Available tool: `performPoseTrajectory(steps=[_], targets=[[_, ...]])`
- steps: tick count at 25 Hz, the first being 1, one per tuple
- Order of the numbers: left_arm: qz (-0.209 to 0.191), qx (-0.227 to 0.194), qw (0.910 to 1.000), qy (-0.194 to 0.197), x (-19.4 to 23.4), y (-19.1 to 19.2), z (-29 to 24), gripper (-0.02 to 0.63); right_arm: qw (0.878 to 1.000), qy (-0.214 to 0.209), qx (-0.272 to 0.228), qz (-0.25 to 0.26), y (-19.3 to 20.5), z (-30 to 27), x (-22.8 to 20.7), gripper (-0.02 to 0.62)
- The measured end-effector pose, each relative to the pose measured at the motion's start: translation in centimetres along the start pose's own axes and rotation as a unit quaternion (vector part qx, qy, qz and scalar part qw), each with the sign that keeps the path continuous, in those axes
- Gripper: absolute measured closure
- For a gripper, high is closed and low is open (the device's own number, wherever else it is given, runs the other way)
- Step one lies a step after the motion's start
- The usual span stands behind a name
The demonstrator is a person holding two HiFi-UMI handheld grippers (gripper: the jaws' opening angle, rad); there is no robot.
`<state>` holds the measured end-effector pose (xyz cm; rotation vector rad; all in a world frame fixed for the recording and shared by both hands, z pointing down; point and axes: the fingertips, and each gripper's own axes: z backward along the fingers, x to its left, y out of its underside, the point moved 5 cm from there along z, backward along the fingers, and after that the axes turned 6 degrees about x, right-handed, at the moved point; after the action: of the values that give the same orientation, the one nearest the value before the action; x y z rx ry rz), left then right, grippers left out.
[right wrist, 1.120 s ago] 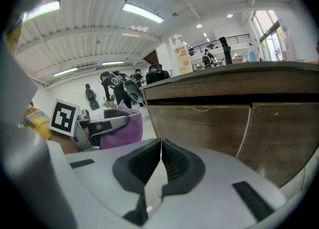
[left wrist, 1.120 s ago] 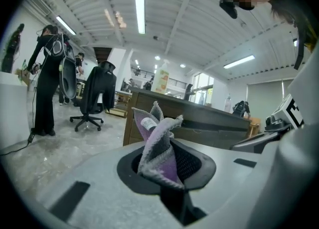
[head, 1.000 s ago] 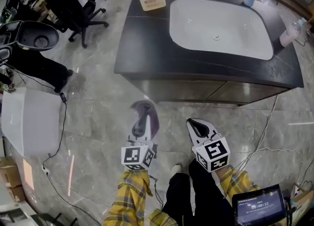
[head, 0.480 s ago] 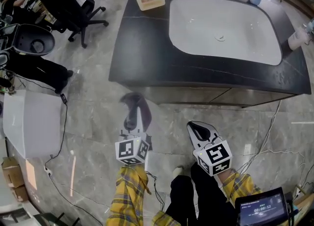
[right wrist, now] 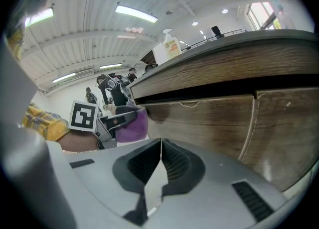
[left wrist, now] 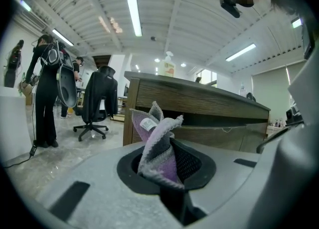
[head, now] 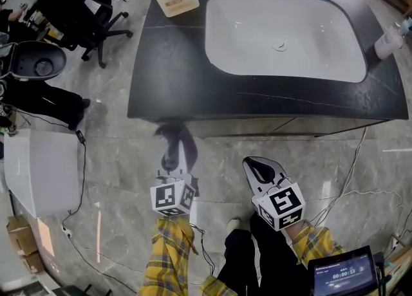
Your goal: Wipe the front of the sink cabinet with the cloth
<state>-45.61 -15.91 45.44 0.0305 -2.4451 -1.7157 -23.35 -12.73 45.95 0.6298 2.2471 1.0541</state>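
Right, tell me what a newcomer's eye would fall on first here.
The purple cloth stands out, bunched in the shut jaws of the left gripper, close before the wooden front of the sink cabinet. On top, the white basin glares against the dark countertop. The right gripper hangs shut and empty beside the left.

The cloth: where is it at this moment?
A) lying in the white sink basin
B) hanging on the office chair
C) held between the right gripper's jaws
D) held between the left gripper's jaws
D: the left gripper view shows the purple cloth pinched in the left gripper, while the right gripper is closed on nothing.
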Motion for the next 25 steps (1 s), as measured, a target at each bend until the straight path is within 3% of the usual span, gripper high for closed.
performPoseTrajectory(steps=[9,25], targets=[[0.008,-0.003,0.9993,0.036,-4.9,0.1,-1.9,0.557,0.999,0.029,-0.006,-0.028,0.9,1.7,-2.8,0.589],[-0.041,0.016,0.9849,0.167,-18.8,1.8,-4.5,0.557,0.992,0.096,-0.031,-0.081,3.4,8.3,-8.5,0.589]])
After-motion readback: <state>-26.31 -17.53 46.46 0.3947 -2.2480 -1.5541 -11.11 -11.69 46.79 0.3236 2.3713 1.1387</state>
